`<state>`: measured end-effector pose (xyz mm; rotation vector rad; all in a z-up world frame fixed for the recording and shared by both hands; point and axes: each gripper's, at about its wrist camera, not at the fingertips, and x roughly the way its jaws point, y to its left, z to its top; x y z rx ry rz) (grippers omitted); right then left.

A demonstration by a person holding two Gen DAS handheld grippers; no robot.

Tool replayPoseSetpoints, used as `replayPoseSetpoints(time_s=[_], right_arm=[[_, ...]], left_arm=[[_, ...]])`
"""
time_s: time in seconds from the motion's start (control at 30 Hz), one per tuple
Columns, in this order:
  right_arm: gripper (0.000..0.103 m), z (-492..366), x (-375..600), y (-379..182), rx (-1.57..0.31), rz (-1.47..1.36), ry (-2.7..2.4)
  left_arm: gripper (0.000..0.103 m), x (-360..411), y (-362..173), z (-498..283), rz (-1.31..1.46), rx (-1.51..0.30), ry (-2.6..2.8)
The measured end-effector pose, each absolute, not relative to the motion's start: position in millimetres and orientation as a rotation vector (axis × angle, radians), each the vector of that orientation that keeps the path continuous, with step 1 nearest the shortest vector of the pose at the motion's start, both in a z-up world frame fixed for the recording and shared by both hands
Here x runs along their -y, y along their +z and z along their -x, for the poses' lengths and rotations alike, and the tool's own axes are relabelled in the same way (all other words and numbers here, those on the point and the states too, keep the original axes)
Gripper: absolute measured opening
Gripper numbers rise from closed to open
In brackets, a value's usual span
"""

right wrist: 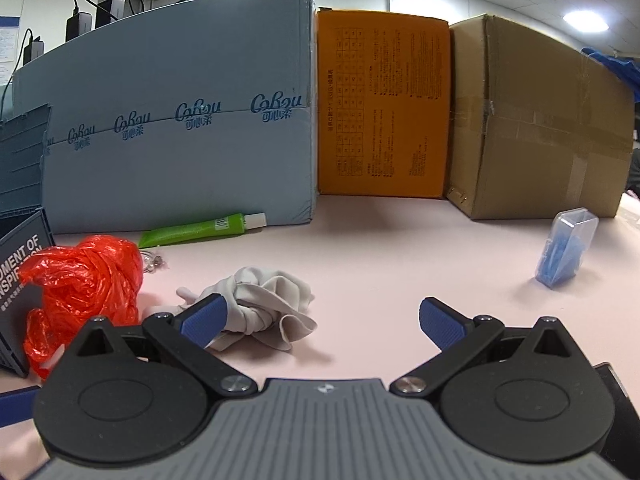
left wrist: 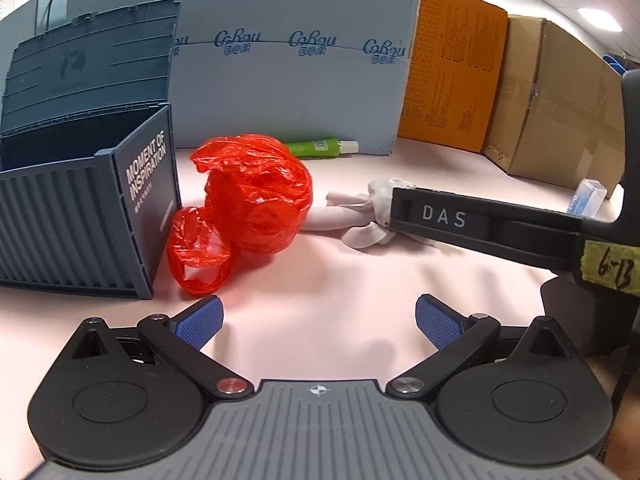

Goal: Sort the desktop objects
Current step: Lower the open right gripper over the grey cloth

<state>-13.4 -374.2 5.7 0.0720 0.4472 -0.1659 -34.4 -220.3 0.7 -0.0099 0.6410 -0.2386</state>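
Crumpled red bag (left wrist: 256, 196) against blue bin (left wrist: 80, 208), bunched white cloth (right wrist: 260, 300) beside it

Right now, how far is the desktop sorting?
Nothing looks sorted yet: the dark blue container-style box shows nothing inside. Both the left gripper and right gripper are open, empty. Left: crumpled red plastic bag, white cloth, green tube, clear box of blue pieces.

Pink tabletop (right wrist: 380, 240), red bag (left wrist: 256, 196), cloth (right wrist: 264, 300), green tube (right wrist: 200, 228)
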Motion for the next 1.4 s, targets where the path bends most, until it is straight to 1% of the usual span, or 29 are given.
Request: replayPoseSetpoints(time_s=[0.33, 0.77, 1.1, 1.4], right_arm=[[0.103, 8.6, 371.2, 3.8, -0.467, -0.060, -0.137], [0.103, 3.7, 370.2, 3.3, -0.465, -0.049, -0.060], [0.103, 0.3, 371.7, 2.0, -0.475, -0.063, -0.033], [0.103, -12.7, 371.9, 1.6, -0.500, -0.042, -0.065]], left_arm=[[0.103, 227.1, 2.4, 41.4, -0.045, -0.627, -0.244], [0.103, 219.3, 3.8, 52.5, -0.041, -0.605, -0.245], [0.103, 205.6, 3.2, 50.3, 0.038, -0.602, -0.207], [0.103, 209.8, 1.7, 47.1, 0.013, -0.618, -0.205]])
